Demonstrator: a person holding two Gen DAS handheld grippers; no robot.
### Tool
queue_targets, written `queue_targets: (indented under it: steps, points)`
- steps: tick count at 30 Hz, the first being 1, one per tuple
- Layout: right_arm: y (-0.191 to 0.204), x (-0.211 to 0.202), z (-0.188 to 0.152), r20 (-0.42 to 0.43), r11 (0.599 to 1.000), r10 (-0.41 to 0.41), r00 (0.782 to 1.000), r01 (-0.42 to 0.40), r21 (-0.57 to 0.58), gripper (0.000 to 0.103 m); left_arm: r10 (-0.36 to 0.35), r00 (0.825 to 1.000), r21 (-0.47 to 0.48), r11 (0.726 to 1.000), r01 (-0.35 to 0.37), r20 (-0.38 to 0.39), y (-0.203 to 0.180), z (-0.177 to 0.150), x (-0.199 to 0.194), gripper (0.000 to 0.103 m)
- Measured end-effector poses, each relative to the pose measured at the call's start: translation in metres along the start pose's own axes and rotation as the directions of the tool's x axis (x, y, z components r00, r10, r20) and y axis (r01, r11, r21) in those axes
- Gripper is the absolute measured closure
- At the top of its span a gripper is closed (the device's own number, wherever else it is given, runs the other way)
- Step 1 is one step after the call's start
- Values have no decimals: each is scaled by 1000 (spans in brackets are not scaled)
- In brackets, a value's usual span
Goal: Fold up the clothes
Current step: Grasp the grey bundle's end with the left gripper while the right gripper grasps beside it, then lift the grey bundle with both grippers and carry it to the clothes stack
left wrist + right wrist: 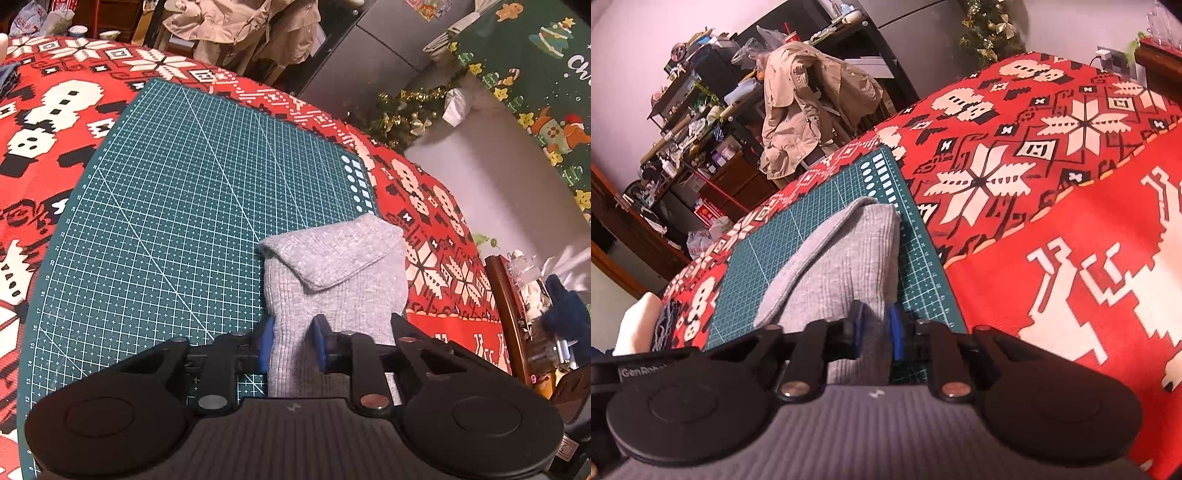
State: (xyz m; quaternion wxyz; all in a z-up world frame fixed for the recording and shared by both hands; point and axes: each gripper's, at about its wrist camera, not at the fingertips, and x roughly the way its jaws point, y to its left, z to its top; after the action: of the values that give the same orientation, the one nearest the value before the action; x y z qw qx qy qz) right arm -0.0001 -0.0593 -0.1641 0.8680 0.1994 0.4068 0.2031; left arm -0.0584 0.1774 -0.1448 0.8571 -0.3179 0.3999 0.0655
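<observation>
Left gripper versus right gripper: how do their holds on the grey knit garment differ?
The left gripper grips a narrow fold of the grey knit garment above the green cutting mat. The right gripper grips the garment nearer the mat's edge, beside the red cloth. Both have blue pads pressing the knit.

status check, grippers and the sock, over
Left gripper shut on grey sock. Right gripper shut on it too. Far end folded over, on green cutting mat. Nothing in the way.

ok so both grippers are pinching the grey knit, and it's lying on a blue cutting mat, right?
Not blue: the cutting mat is dark green with a white grid, clear in the left wrist view. The rest holds: left gripper and right gripper both pinch the grey knit.
</observation>
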Motion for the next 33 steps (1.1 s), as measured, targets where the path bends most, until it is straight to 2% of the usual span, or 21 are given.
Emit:
queue_targets:
  steps: [2,5,8,13,18,23,30,33]
  points:
    - [8,-4,1,7,999,-19,1000,19,-34,94,5,1000,7,1000,-5,22,-3,0,-5,88]
    - [19,-12,2,18,996,-39,999,41,-79,95,15,997,38,999,-18,74,-10,-1,-18,89]
    - [29,-22,6,28,996,-23,999,25,-89,95,11,993,48,999,-16,117,-10,3,-35,89]
    - [71,-42,16,68,984,14,998,-2,-176,95,27,980,52,998,-38,197,-1,18,-74,89]
    - [134,-49,31,74,967,76,994,-56,-248,95,30,959,42,998,-44,281,25,40,-123,89]
    - [203,-47,40,55,953,148,988,-127,-274,95,76,939,28,995,-91,336,61,68,-176,89]
    - [307,-33,48,-11,936,229,973,-223,-272,95,160,916,7,985,-175,367,125,113,-240,89]
    - [348,-23,49,-40,927,249,968,-250,-278,96,205,913,4,975,-220,353,154,130,-257,89]
